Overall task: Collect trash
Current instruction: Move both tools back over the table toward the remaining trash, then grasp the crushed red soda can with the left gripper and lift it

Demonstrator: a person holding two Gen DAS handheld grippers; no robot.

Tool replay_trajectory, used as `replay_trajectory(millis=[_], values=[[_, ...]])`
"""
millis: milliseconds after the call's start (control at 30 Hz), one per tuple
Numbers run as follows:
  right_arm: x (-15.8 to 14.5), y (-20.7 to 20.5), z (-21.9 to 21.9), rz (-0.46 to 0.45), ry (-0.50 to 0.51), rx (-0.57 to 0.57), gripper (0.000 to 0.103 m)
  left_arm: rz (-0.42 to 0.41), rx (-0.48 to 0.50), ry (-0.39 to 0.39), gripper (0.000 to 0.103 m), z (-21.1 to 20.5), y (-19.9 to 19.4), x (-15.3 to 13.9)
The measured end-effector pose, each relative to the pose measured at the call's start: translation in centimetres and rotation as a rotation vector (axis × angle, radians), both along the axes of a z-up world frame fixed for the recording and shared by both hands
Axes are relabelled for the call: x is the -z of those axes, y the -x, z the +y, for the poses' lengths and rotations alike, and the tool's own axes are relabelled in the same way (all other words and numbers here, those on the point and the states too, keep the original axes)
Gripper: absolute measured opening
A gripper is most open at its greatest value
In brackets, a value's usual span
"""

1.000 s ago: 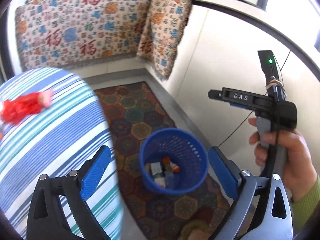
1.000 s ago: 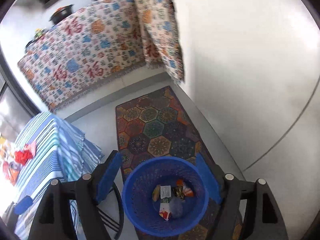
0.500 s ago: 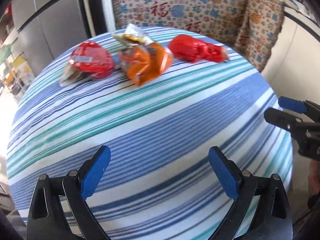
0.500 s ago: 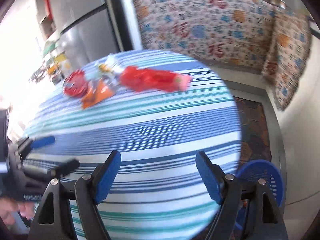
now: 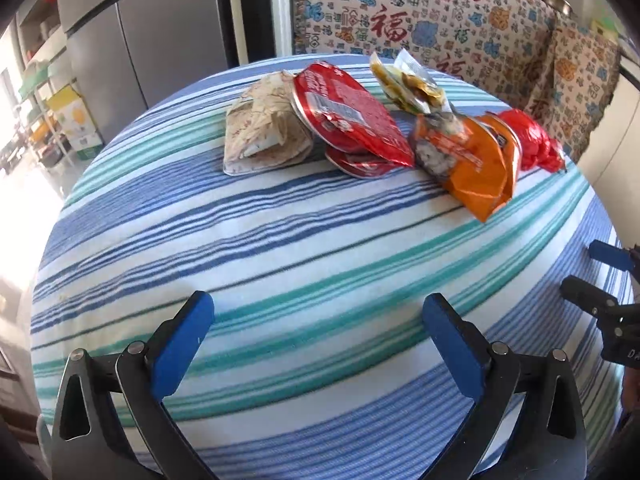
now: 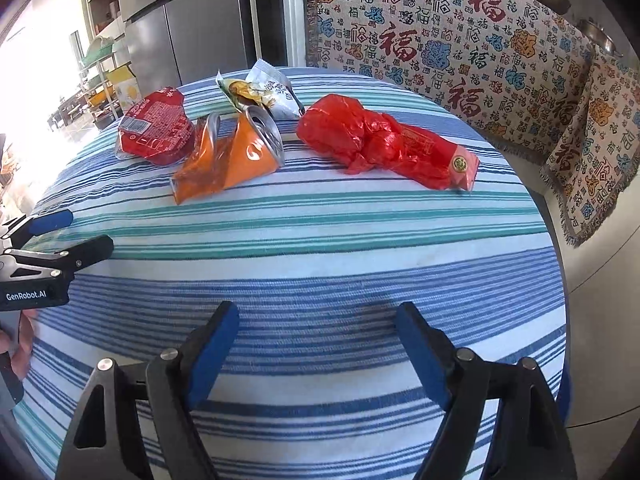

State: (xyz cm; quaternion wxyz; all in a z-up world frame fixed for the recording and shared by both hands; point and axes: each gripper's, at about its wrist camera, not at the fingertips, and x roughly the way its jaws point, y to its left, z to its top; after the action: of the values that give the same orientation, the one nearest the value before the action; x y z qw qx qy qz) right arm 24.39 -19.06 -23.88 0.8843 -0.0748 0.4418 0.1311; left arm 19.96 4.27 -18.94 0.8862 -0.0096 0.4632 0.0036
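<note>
The left gripper points down at a slant over the near side of the striped table, and its two blue fingers stand wide apart with nothing between them. The right gripper hangs the same way over the near side of that table, just to the right of the left one, and its blue fingers are spreading wider with nothing between them. A bit of the hand that holds the left gripper shows by the table's left edge, in the right wrist view.
</note>
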Motion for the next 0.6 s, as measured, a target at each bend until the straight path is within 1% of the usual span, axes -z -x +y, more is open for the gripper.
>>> replay_trajectory(millis=[100,200,400,600], values=[[0.2,0.0,0.4,-0.02,-0.001,0.043,0.093,0.0,0.036,0.002,0.103,1.2,-1.1,0.0],[0.2,0.0,0.6,-0.021,-0.004,0.05,0.094,-0.001,0.042,0.004,0.103,1.9,-1.8,0.0],[0.3,-0.2,0.5,-0.019,-0.002,0.055,0.095,0.001,0.048,-0.002,0.103,1.7,-2.3,0.0],[0.2,-0.5,0.4,-0.017,-0.001,0.059,0.096,0.006,0.074,-0.002,0.103,1.6,-2.2,-0.1]])
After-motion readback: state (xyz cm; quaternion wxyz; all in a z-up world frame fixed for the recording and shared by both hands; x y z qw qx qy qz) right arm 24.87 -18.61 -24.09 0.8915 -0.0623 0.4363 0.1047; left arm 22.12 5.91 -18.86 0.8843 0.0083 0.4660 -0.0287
